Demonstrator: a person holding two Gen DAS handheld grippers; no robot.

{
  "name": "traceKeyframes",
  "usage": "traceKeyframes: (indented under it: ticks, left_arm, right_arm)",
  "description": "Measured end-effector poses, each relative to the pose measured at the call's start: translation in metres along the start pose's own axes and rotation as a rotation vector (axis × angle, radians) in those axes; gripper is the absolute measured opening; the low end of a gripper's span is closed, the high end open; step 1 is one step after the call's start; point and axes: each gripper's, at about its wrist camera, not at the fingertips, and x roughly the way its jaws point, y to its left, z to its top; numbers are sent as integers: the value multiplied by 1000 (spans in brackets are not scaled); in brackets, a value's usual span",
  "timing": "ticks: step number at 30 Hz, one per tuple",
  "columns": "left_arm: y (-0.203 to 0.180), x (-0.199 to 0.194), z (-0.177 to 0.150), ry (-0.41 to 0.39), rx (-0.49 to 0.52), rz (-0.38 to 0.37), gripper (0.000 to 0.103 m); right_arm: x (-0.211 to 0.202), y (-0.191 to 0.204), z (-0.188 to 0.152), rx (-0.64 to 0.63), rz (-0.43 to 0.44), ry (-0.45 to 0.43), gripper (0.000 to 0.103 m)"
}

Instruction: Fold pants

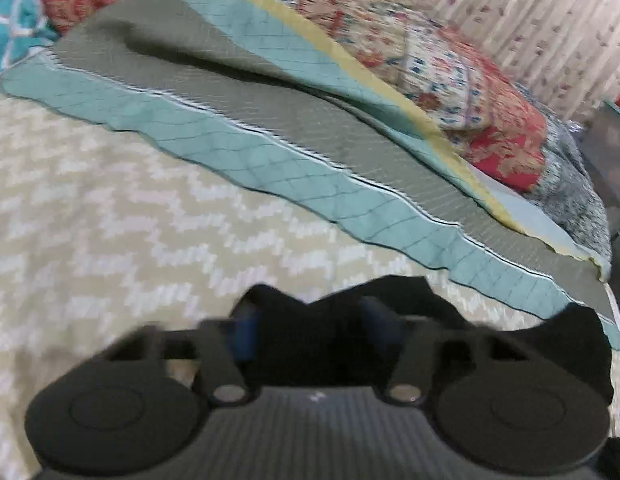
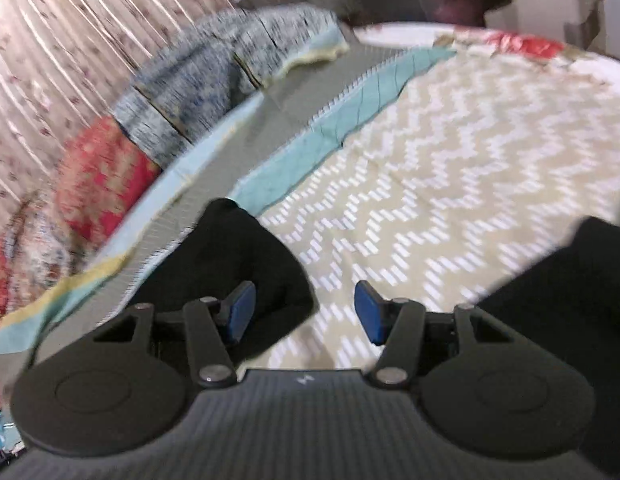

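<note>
The black pants (image 1: 338, 316) lie on the beige zigzag bedspread (image 1: 109, 208), right under my left gripper (image 1: 310, 330). Its blue pads (image 1: 245, 330) stand wide apart over the dark cloth, holding nothing that I can see. In the right wrist view two black parts of the pants show, one at the left (image 2: 237, 256) and one at the right edge (image 2: 590, 280). My right gripper (image 2: 303, 312) is open with its blue pads (image 2: 368, 312) apart, over the bare bedspread (image 2: 430, 160) between those two parts. Both views are motion-blurred.
A grey and teal quilted blanket (image 1: 249, 120) lies across the far side of the bed. Floral red cushions or quilts (image 1: 470, 100) and a grey speckled cloth (image 2: 213, 64) are piled behind it. A flowered curtain (image 1: 550, 20) hangs beyond the bed.
</note>
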Motion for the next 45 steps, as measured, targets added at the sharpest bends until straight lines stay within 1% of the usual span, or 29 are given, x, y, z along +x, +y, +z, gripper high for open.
traceKeyframes:
  ticks: [1, 3, 4, 5, 6, 7, 9, 12, 15, 17, 19, 21, 22, 24, 25, 28, 29, 30, 31, 32, 34, 36, 38, 39, 40, 41, 42, 43, 45]
  left_arm:
    - [-2, 1, 1, -4, 19, -7, 12]
    - [3, -4, 9, -25, 22, -4, 8]
    - [10, -9, 16, -48, 4, 6, 7]
    - [17, -14, 21, -80, -19, 16, 7]
    - [29, -23, 31, -122, -64, 16, 7]
    - [40, -32, 37, -152, -110, 14, 7]
    - [63, -57, 44, -232, -212, 40, 7]
    - [93, -85, 42, -312, -304, 70, 6]
    - [107, -92, 29, -293, -327, 64, 6]
    - [108, -92, 15, -274, -315, 57, 6]
    - [109, -88, 7, -258, -312, 57, 6]
    - [111, -86, -3, -239, -332, 46, 6]
    - [115, -86, -5, -236, -344, 37, 6]
    - [118, -85, -5, -233, -344, 31, 6]
    - [116, -86, -5, -234, -340, 33, 6]
    - [115, -87, -1, -235, -329, 31, 6]
    - [115, -87, 0, -237, -328, 29, 6]
    - [115, -87, 3, -237, -324, 28, 6]
    - [114, -86, 5, -238, -319, 28, 6]
    - [114, -85, 7, -238, -316, 28, 6]
    - [112, -85, 8, -240, -316, 30, 6]
    - [108, -85, 6, -242, -321, 33, 6]
    - [106, -84, 7, -241, -320, 37, 6]
    - [105, -84, 8, -240, -317, 41, 6]
    - [104, -84, 9, -240, -316, 44, 6]
    - [105, -84, 11, -239, -315, 44, 6]
    - [104, -84, 13, -240, -314, 45, 6]
    - [104, -85, 15, -245, -310, 43, 6]
    - [102, -86, 22, -256, -293, 38, 6]
  right_arm:
    - [13, 0, 2, -1, -7, 23, 59]
    - [40, 0, 2, 13, -16, 84, 60]
    - [48, 0, 0, 18, -19, 102, 57]
    - [50, 4, -2, 2, -37, 76, 26]
    - [52, 13, 0, -33, -63, 61, 9]
    - [54, 23, 3, -67, -73, 73, 9]
    - [36, 37, 13, -99, -56, -11, 9]
    - [-16, 62, 18, -189, 104, -133, 9]
    - [-60, 75, 1, -321, 296, -138, 12]
    - [-78, 83, -30, -440, 444, -42, 14]
    - [-88, 92, -76, -602, 567, 126, 16]
    - [-93, 100, -121, -786, 604, 266, 23]
    - [-94, 102, -142, -864, 588, 303, 23]
    - [-92, 96, -154, -859, 568, 300, 23]
    - [-89, 91, -150, -799, 562, 284, 23]
    - [-74, 59, -112, -479, 519, 174, 25]
    - [-70, 48, -104, -382, 483, 134, 35]
    - [-60, 41, -93, -317, 444, 105, 52]
    - [-51, 35, -87, -273, 403, 80, 58]
    - [-40, 33, -82, -249, 363, 65, 61]
    - [-18, 38, -76, -257, 325, 78, 62]
    - [-4, 49, -80, -300, 321, 121, 66]
    - [14, 63, -85, -351, 329, 177, 67]
    - [16, 69, -88, -364, 336, 193, 64]
    - [20, 72, -87, -368, 349, 206, 56]
    - [22, 75, -85, -366, 356, 213, 13]
    - [24, 81, -83, -374, 344, 221, 4]
    - [24, 85, -67, -385, 292, 203, 2]
    - [10, 88, -40, -406, 209, 77, 2]
